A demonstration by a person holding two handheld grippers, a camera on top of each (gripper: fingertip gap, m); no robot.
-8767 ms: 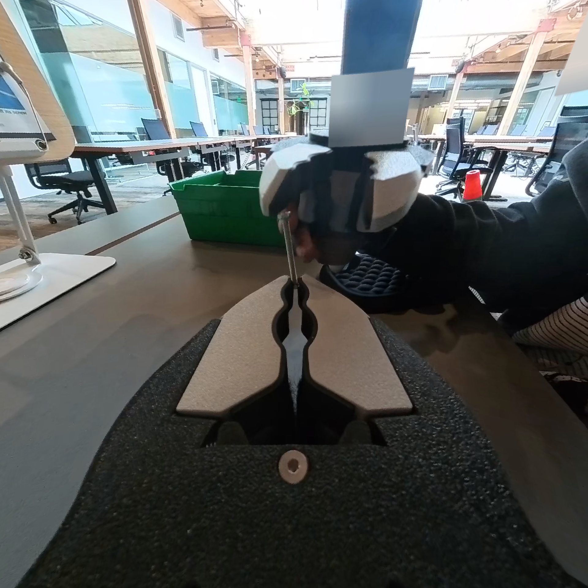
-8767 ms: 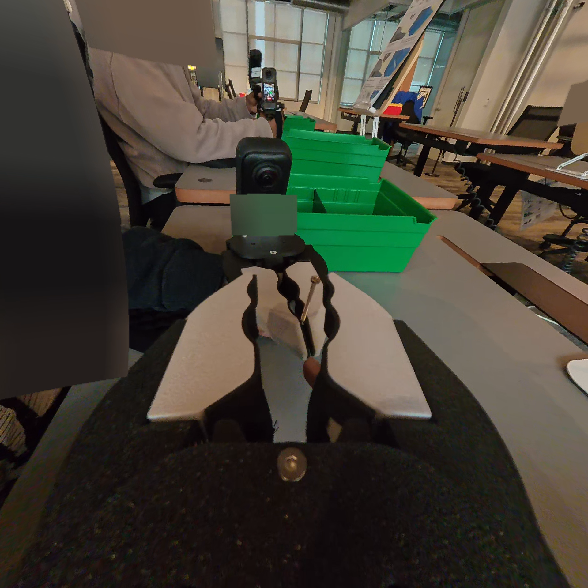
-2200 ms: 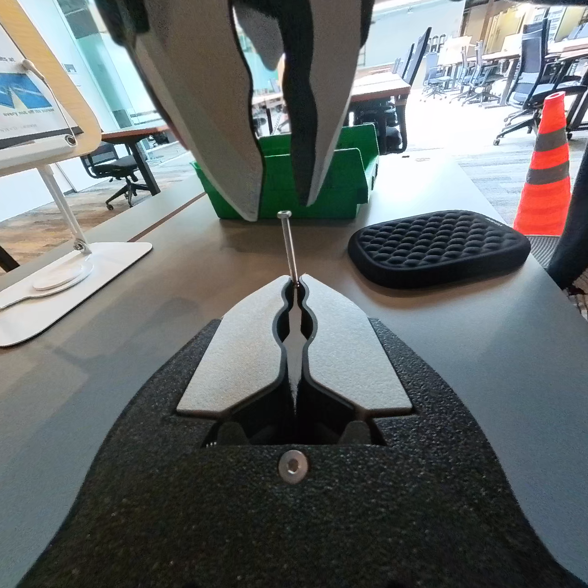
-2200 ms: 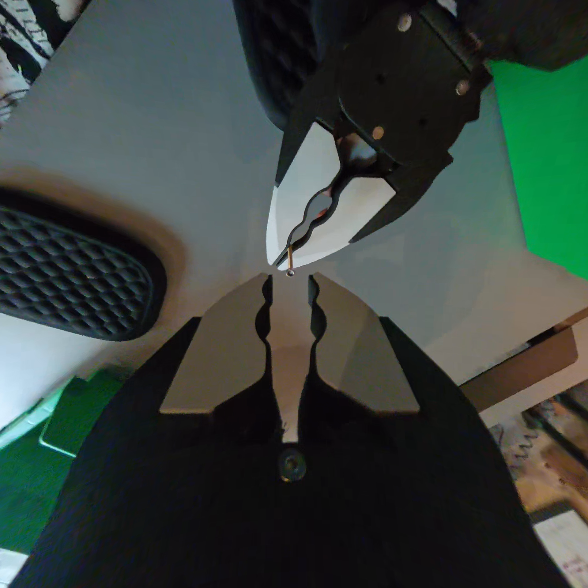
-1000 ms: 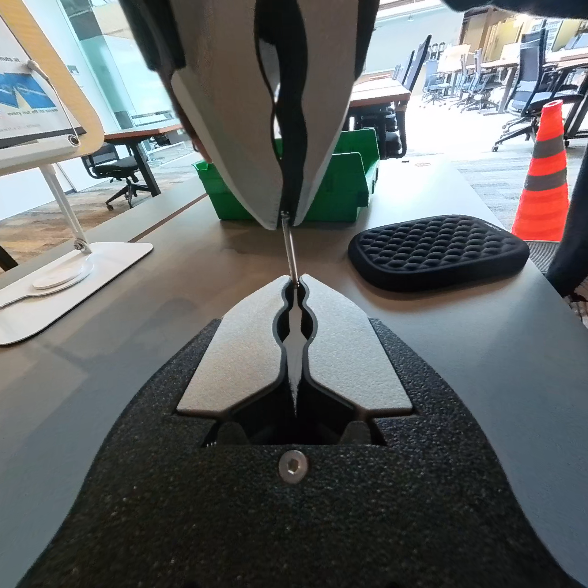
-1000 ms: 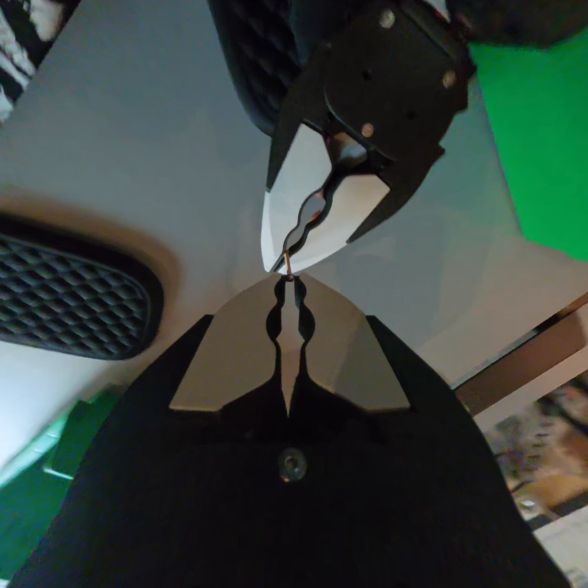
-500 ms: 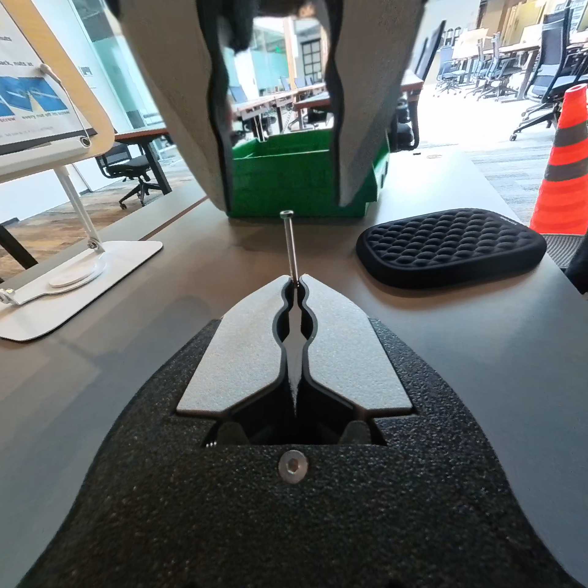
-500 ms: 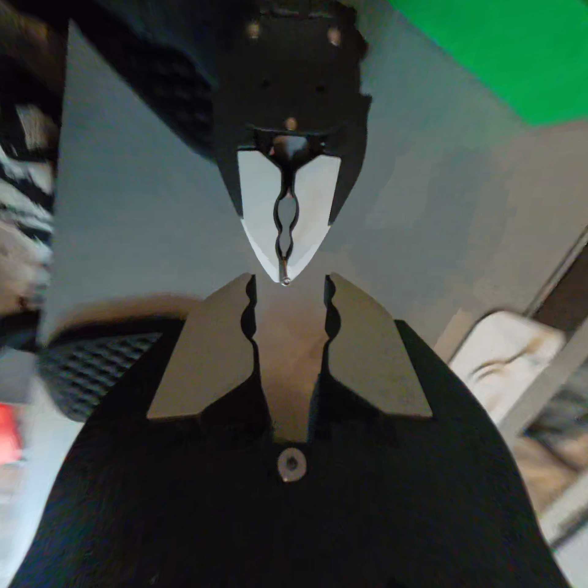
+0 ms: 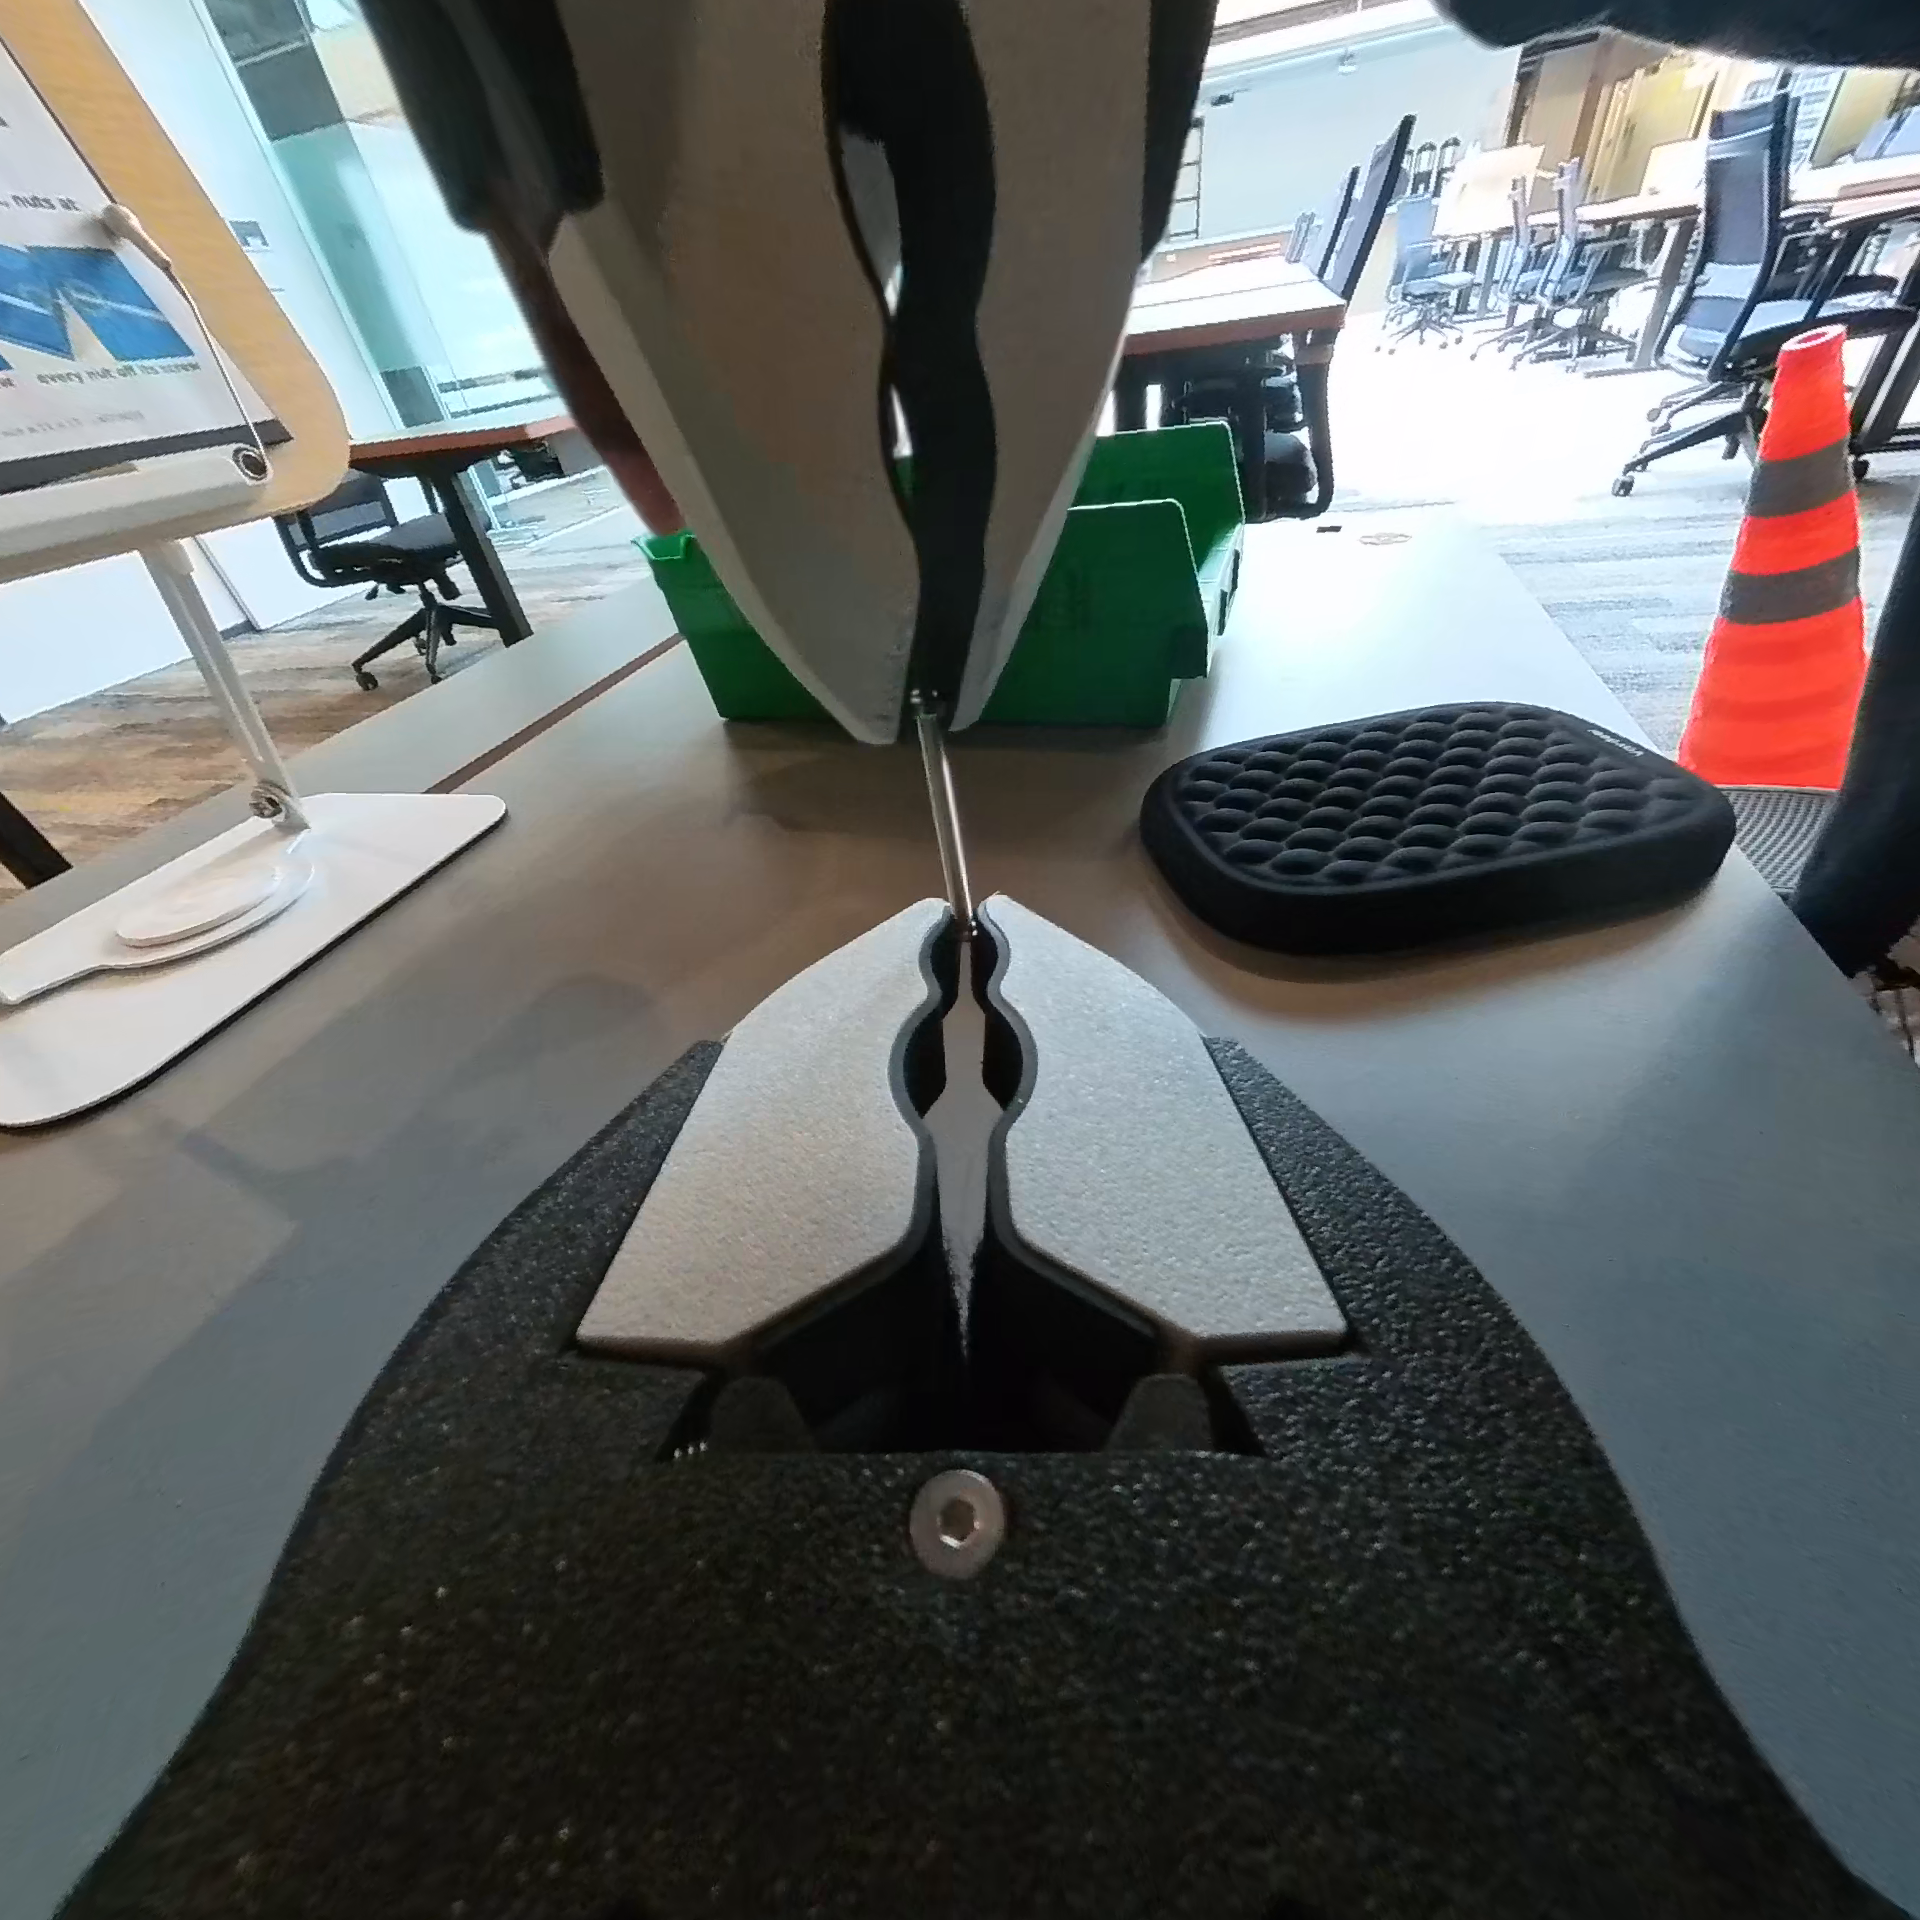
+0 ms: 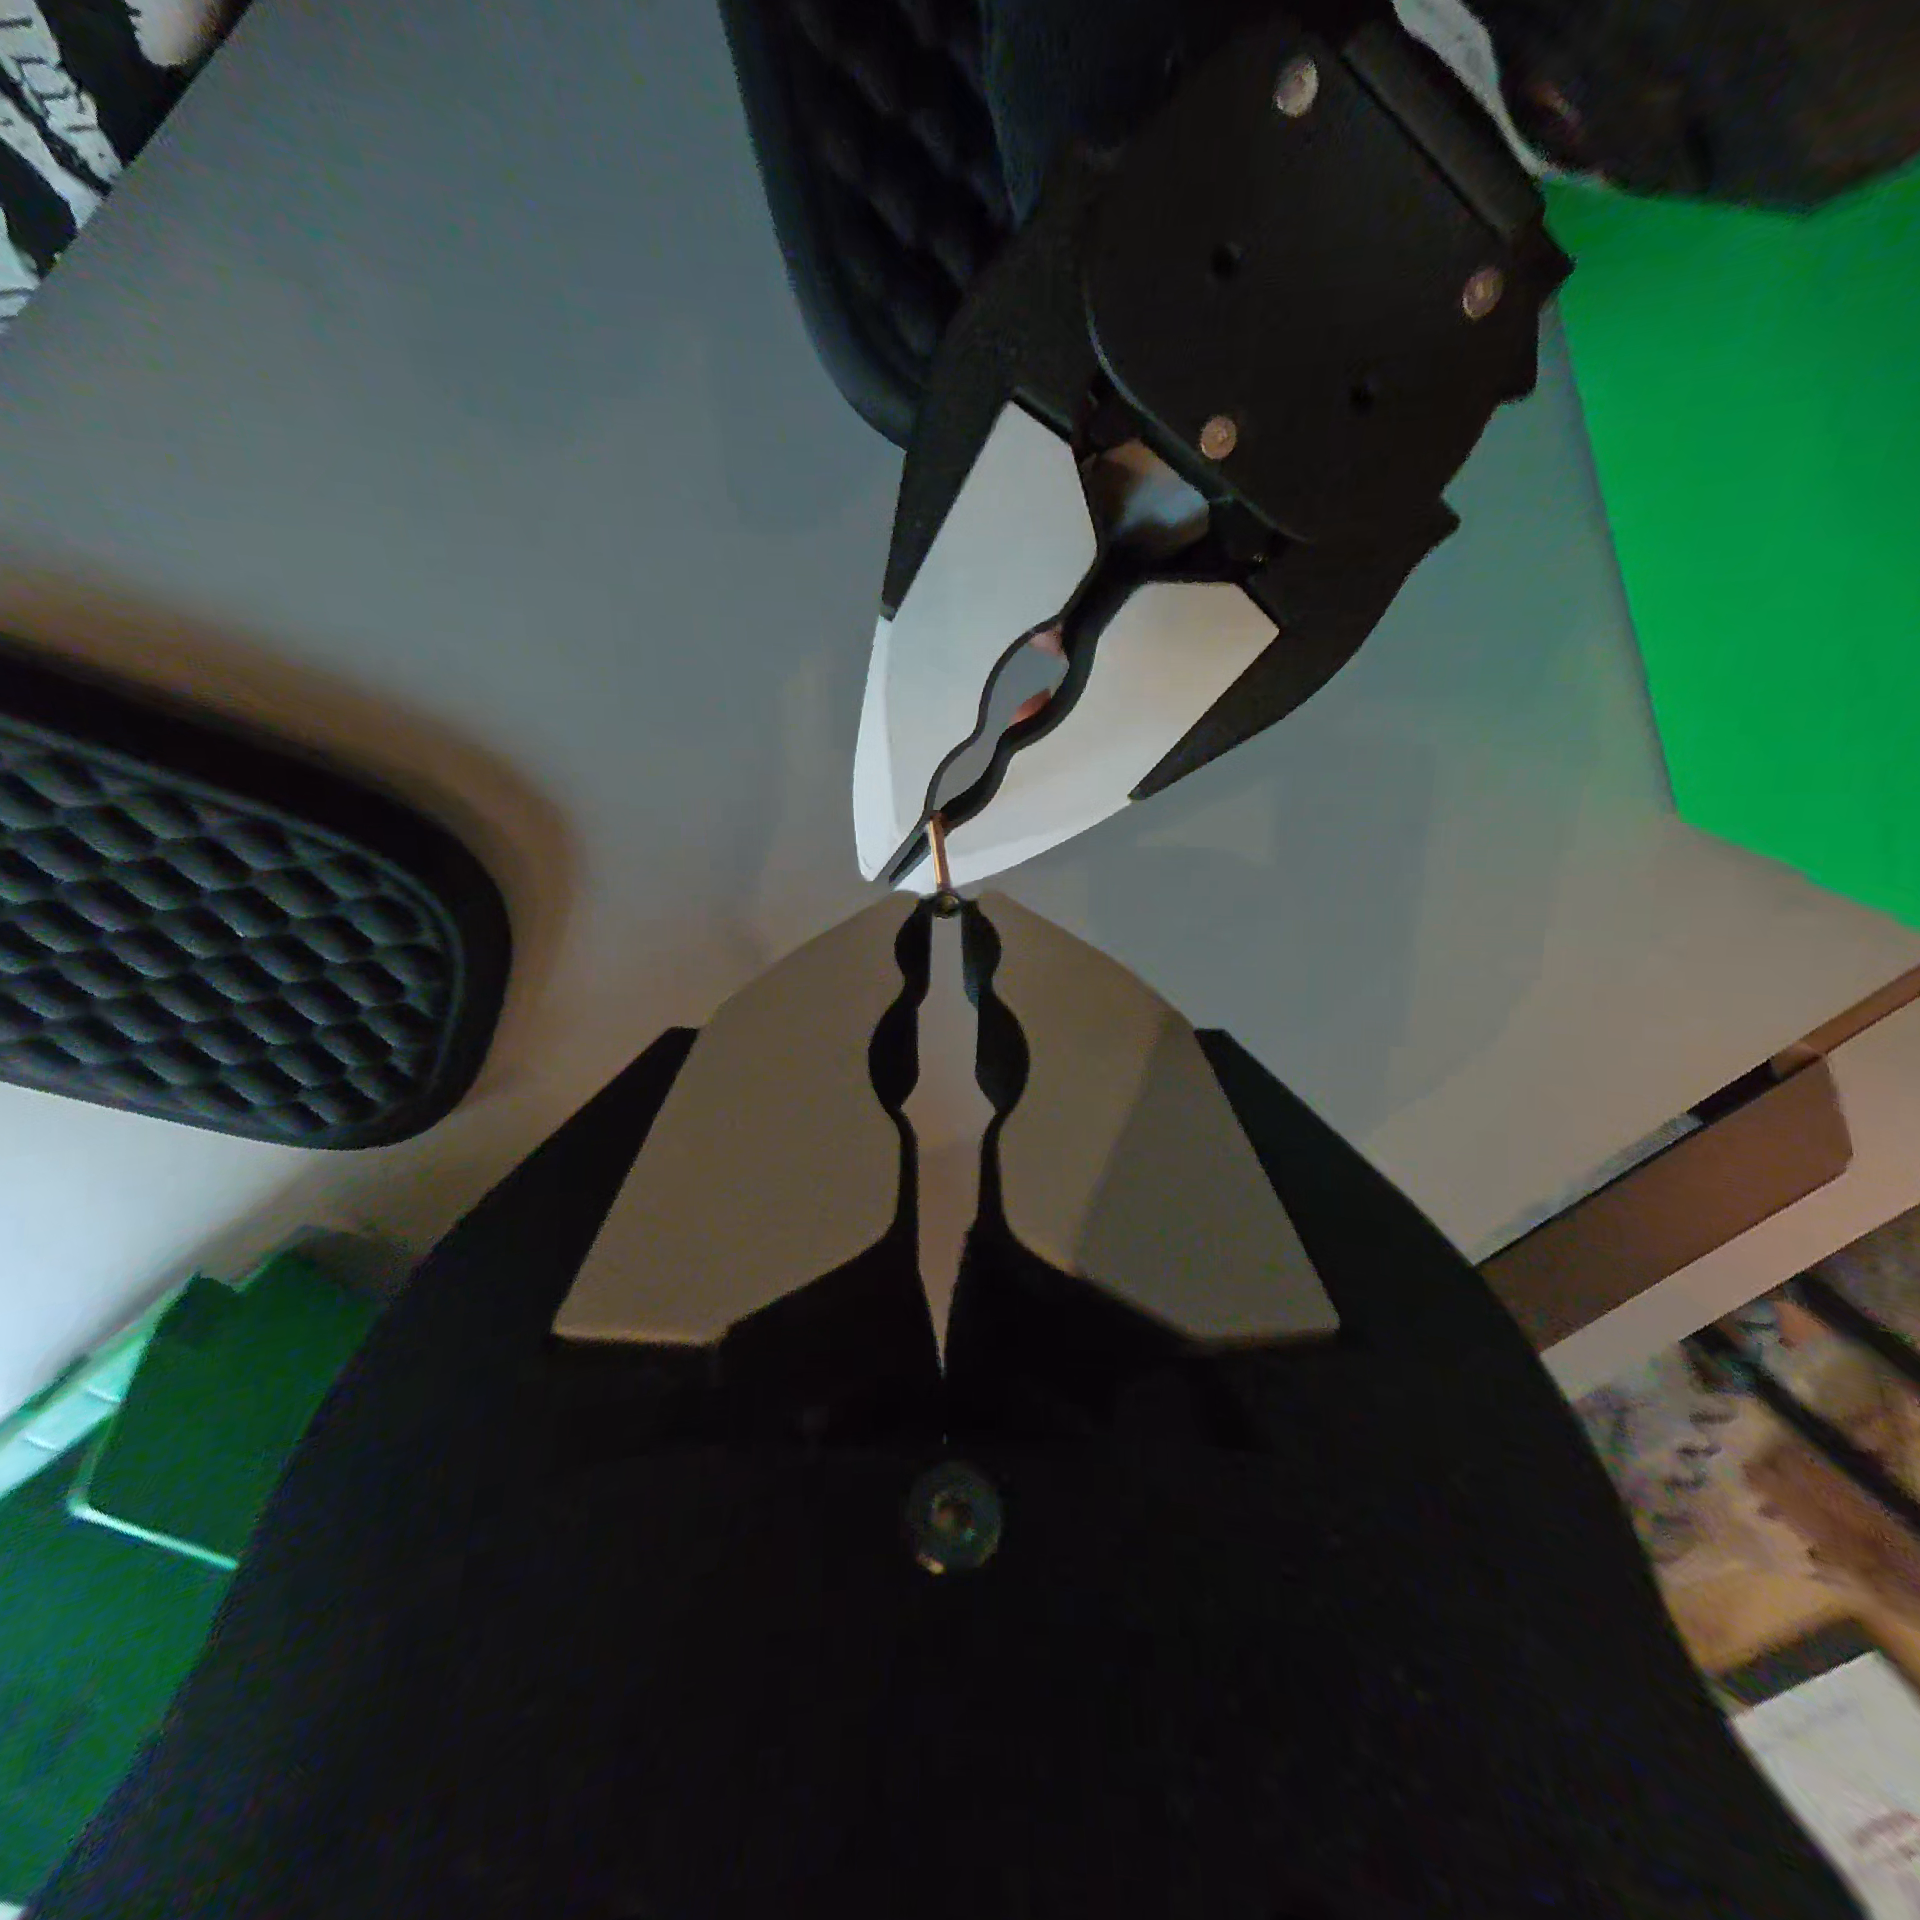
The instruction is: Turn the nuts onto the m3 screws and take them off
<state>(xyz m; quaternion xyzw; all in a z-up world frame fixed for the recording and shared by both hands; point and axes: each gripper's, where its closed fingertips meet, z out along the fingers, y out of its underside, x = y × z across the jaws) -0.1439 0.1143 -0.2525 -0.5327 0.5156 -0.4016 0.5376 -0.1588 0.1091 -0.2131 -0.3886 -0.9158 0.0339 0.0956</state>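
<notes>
Far left of the left wrist view: a white stand [image 9: 239, 831] with a slanted sign board [image 9: 114, 343], resting on the grey table [image 9: 468, 1039]. Behind, toward the middle, a green bin [image 9: 1122, 634]. Dead centre, the left gripper [image 9: 964, 920], its pale fingers [image 9: 821, 1101] closed together and clamped on the lower end of a thin metal screw [image 9: 948, 821] that stands nearly upright, leaning slightly left. Directly above, coming down from the top edge, the right gripper [image 9: 928, 707], tips pinched on the top end of the same screw. Whether a nut sits at that end: cannot tell, too small. Right of centre, a black honeycomb pad [image 9: 1434, 831] lying flat on the table; beyond the table edge, an orange cone [image 9: 1787, 582] with grey bands.

From the right wrist view, looking down: honeycomb pad at left, right gripper [image 10: 943, 909] closed on the screw's end, left gripper [image 10: 930, 842] just beyond it, green bin at right.
</notes>
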